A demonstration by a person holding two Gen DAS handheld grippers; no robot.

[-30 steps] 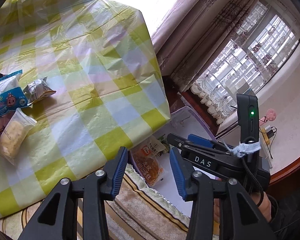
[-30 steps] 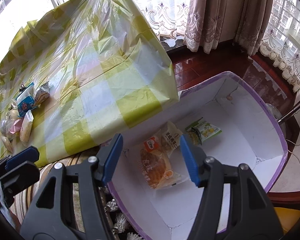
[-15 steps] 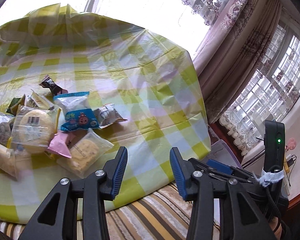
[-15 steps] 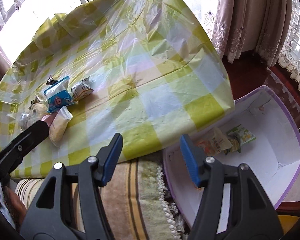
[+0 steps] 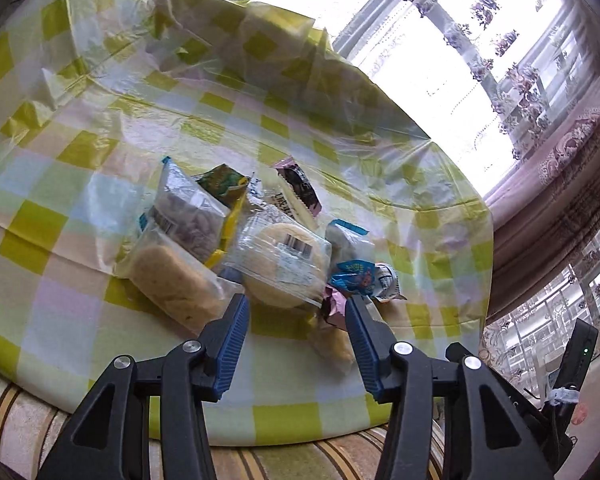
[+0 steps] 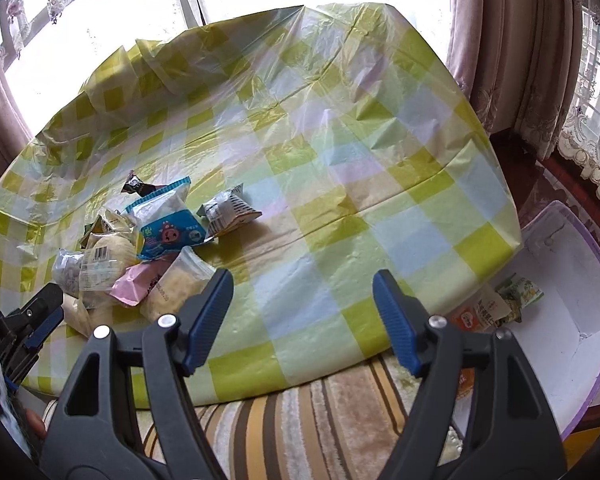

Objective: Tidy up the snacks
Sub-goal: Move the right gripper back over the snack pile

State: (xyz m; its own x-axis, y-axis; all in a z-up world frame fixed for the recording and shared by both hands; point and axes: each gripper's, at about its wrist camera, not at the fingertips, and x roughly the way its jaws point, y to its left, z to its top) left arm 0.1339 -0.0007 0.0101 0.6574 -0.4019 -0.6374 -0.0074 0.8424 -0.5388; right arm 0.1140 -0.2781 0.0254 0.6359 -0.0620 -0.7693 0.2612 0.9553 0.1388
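Note:
A heap of wrapped snacks lies on the yellow-checked tablecloth (image 5: 80,208): a round bun in clear wrap (image 5: 286,264), a long pale cake (image 5: 172,280), a blue cartoon packet (image 6: 168,228) and a grey-white packet (image 6: 230,208). My left gripper (image 5: 296,312) hovers just in front of the round bun, its jaws opening, nothing between them. My right gripper (image 6: 302,296) hangs over bare cloth to the right of the heap, jaws opening wide and empty. A white box with a purple rim (image 6: 596,280) sits on the floor at right and holds a few snack packets (image 6: 488,308).
A striped rug or cushion (image 6: 300,420) runs under the table's near edge. Curtains (image 6: 512,48) and bright windows stand behind and to the right. The other gripper shows at the left edge of the right wrist view and the lower right of the left wrist view.
Both grippers swung left, away from the floor box toward the snack heap. The left one now faces the heap closely. Both jaws stand wider, the right one clearly so.

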